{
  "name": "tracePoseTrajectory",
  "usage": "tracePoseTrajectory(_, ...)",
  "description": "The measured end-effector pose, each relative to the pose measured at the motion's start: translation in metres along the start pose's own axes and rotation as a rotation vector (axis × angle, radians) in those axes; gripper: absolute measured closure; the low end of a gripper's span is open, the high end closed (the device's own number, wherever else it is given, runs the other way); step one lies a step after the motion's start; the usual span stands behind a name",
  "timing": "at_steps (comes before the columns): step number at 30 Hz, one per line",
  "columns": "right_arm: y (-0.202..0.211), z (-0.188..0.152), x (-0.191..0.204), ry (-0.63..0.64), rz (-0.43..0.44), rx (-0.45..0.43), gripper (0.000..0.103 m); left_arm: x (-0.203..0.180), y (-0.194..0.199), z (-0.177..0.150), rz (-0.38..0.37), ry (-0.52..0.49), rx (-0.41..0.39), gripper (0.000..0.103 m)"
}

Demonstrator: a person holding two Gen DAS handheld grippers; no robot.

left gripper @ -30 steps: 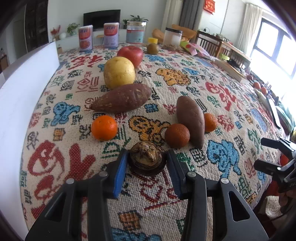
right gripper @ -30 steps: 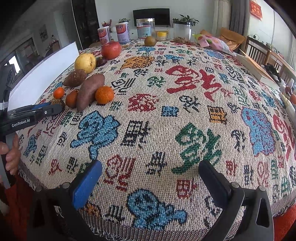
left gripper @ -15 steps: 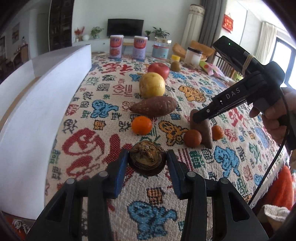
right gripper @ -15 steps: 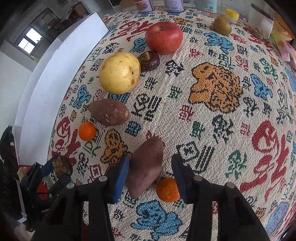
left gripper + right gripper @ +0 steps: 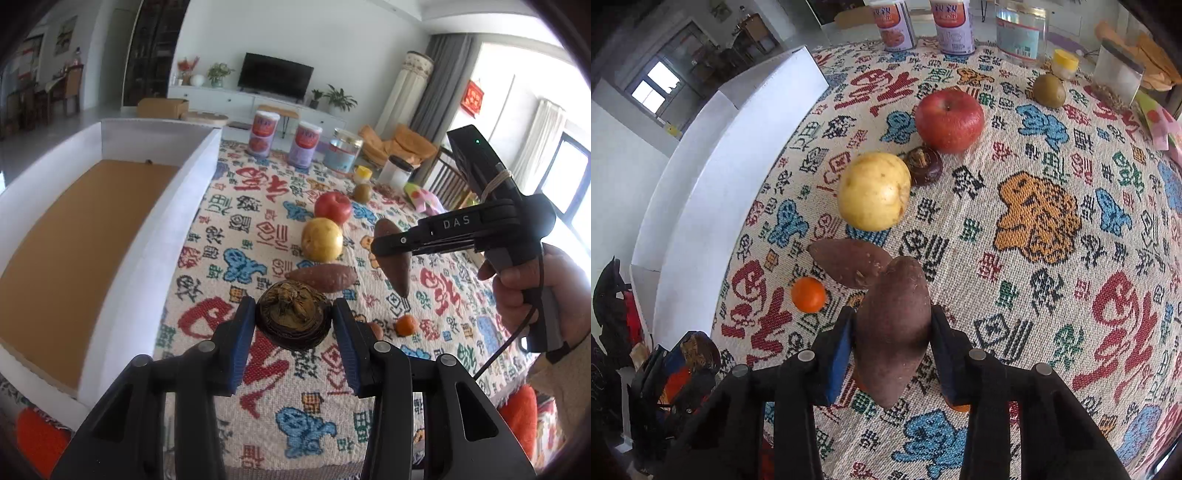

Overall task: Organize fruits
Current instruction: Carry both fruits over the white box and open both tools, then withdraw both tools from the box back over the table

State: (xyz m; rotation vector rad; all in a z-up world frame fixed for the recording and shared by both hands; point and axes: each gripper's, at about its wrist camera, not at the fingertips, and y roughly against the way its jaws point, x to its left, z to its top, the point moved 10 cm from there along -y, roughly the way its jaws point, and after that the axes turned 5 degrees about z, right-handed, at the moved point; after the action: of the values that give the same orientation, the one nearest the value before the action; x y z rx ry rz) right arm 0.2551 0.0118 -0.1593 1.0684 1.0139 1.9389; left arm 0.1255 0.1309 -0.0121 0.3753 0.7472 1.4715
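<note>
My left gripper [image 5: 293,317] is shut on a dark brown round fruit [image 5: 291,325] and holds it above the patterned tablecloth [image 5: 295,413]. My right gripper [image 5: 892,325] is shut on a long sweet potato [image 5: 894,314], lifted clear of the cloth; the left wrist view shows the sweet potato [image 5: 397,266] hanging point-down. Below lie a second sweet potato [image 5: 849,262], a mandarin [image 5: 809,293], a yellow pear [image 5: 873,190], a second dark fruit [image 5: 925,166], a red apple [image 5: 949,118] and a kiwi [image 5: 1049,90].
A white box [image 5: 159,236] with a brown floor stands along the table's left side. Two cans [image 5: 263,133] and jars [image 5: 343,149] line the far edge. A person's hand [image 5: 535,291] grips the right tool. Another mandarin [image 5: 406,325] lies near the front.
The right gripper swung over the fruit row, closed on the long sweet potato and lifted it. The left gripper rose with the dark fruit, bringing the box's inside into view.
</note>
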Motion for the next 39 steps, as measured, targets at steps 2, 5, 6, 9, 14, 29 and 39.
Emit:
tracePoseTrajectory(2, 0.023, 0.02, 0.049, 0.036, 0.116, -0.07, 0.062, 0.035, 0.021, 0.026, 0.093, 0.029, -0.055, 0.059)
tracePoseTrajectory(5, 0.033, 0.045, 0.138, 0.128, 0.264, -0.131, 0.062, 0.101, 0.031, 0.041, 0.244, 0.103, -0.064, 0.059)
tracePoseTrajectory(6, 0.029, 0.048, 0.17, 0.155, 0.315, -0.136, 0.062, 0.12, 0.029, 0.039, 0.283, 0.127, -0.044, 0.059)
tracePoseTrajectory(9, -0.002, 0.058, 0.245, 0.208, 0.423, -0.11, 0.062, 0.168, 0.015, 0.024, 0.385, 0.172, 0.024, 0.059)
tracePoseTrajectory(14, -0.068, 0.047, 0.3, 0.251, 0.404, -0.034, 0.062, 0.197, 0.003, 0.002, 0.442, 0.197, 0.082, 0.058)
tracePoseTrajectory(29, 0.05, 0.005, 0.063, 0.165, -0.009, -0.437, 0.026, 0.004, -0.018, -0.016, 0.13, -0.042, -0.013, 0.014)
tracePoseTrajectory(39, 0.063, -0.099, -0.216, -0.204, -0.444, -0.406, 0.026, -0.04, -0.116, -0.077, 0.165, -0.167, 0.099, 0.022)
